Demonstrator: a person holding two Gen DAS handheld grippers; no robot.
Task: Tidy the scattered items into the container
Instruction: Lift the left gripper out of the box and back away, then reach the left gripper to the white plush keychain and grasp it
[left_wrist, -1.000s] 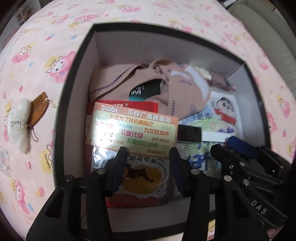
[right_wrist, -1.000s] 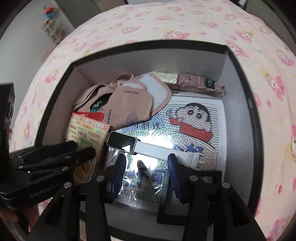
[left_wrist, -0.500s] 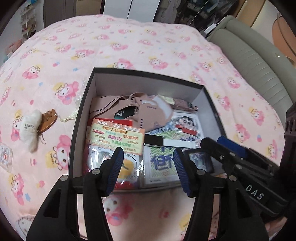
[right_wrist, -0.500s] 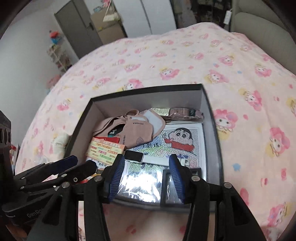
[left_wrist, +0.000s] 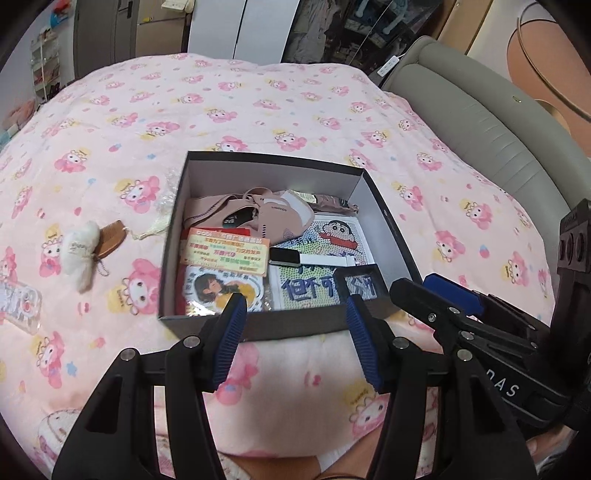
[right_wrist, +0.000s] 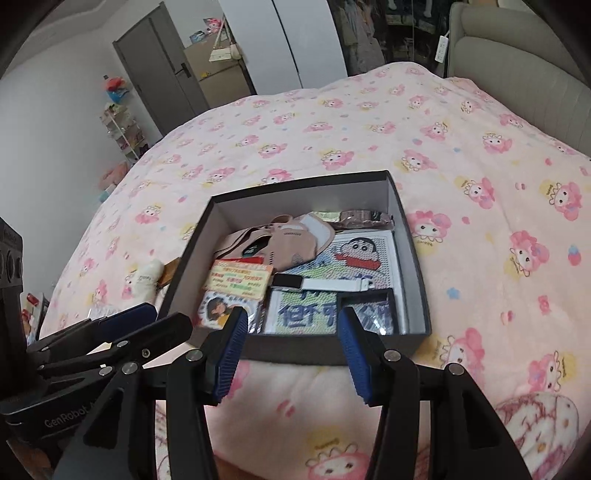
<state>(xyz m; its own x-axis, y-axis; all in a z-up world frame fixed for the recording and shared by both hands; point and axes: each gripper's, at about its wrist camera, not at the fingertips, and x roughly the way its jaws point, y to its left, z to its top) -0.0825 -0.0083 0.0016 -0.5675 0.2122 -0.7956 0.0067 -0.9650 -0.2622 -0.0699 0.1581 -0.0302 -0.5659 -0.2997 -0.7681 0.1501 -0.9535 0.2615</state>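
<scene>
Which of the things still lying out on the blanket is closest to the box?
The wooden comb, left of the box; the white plush charm and the clear phone case lie farther left.

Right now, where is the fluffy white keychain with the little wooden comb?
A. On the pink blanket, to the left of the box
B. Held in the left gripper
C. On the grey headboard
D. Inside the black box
A. In the left wrist view the fluffy white keychain and its wooden comb lie on the pink blanket, left of the black box, and the left gripper is open and holds nothing.
</scene>
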